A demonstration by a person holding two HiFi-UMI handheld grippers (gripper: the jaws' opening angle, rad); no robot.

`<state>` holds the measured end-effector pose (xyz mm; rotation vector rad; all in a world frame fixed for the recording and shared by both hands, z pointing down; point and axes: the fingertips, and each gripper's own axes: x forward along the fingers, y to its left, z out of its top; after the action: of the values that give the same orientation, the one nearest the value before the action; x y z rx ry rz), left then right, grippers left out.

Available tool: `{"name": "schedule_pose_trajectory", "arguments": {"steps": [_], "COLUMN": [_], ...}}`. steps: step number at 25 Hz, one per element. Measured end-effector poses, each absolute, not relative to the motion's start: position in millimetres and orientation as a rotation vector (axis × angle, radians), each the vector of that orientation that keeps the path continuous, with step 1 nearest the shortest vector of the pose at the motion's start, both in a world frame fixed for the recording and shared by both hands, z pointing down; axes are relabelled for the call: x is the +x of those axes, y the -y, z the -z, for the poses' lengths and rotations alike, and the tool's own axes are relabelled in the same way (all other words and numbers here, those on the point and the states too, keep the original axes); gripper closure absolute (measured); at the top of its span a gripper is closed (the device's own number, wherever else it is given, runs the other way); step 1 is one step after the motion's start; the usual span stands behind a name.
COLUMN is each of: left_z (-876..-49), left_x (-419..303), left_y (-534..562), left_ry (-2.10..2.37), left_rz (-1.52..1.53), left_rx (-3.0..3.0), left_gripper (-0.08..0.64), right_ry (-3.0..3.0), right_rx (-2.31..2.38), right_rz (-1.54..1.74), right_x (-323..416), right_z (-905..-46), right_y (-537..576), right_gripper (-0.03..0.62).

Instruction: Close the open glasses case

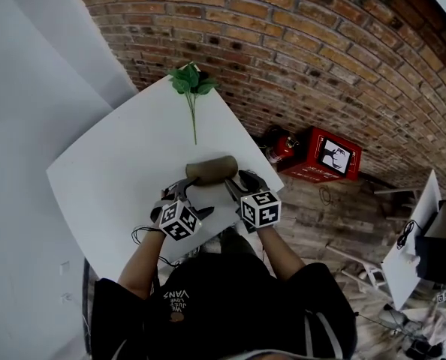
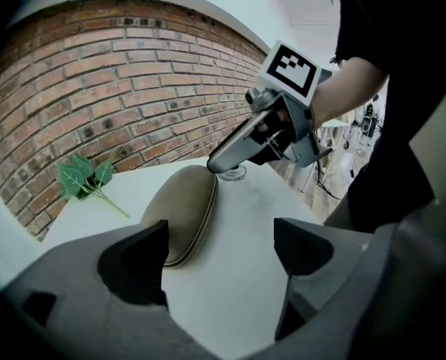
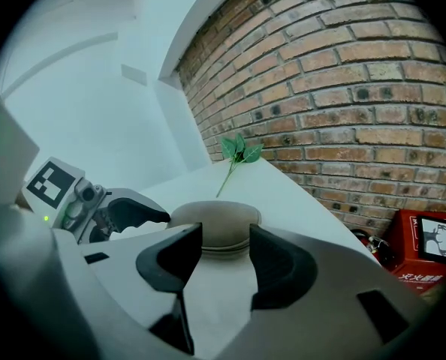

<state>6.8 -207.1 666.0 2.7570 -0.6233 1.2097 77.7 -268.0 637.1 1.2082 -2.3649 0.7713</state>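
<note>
The tan glasses case (image 1: 212, 170) lies on the white table (image 1: 118, 163) with its lid down; only a thin seam shows along its side (image 2: 182, 212). My left gripper (image 1: 180, 192) stands open just short of the case's near left end, nothing between its fingers (image 2: 137, 257). At the case's right end my right gripper (image 1: 238, 181) is also open with nothing in it. In the right gripper view the case (image 3: 215, 227) lies just beyond the fingertips. The left gripper (image 3: 129, 216) shows there at the case's left end.
A green leaf sprig (image 1: 191, 85) lies at the table's far corner. A brick wall (image 1: 320, 43) runs behind the table. On the wooden floor to the right stand a red box (image 1: 328, 154) and a white board (image 1: 414, 238).
</note>
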Motion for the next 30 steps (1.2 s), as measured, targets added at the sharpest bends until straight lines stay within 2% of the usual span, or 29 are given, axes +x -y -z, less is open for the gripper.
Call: {"name": "schedule_pose_trajectory", "arguments": {"steps": [11, 19, 25, 30], "left_z": [-632, -603, -578, -564], "left_x": [-10, -19, -37, -55], "left_y": [219, 196, 177, 160], "left_ry": [0.89, 0.904, 0.997, 1.027], "left_rz": [-0.956, -0.815, -0.681, -0.629], "left_rx": [2.746, 2.751, 2.757, 2.781], "left_gripper": [0.163, 0.198, 0.331, 0.438], "right_ry": [2.354, 2.349, 2.335, 2.33], "right_rx": [1.344, 1.477, 1.574, 1.637], "right_rz": [-0.762, -0.755, -0.726, -0.709], "right_x": [92, 99, 101, 95], "right_z": [-620, -599, -587, -581], "right_y": [238, 201, 170, 143], "right_gripper": [0.399, 0.405, 0.422, 0.469]}}
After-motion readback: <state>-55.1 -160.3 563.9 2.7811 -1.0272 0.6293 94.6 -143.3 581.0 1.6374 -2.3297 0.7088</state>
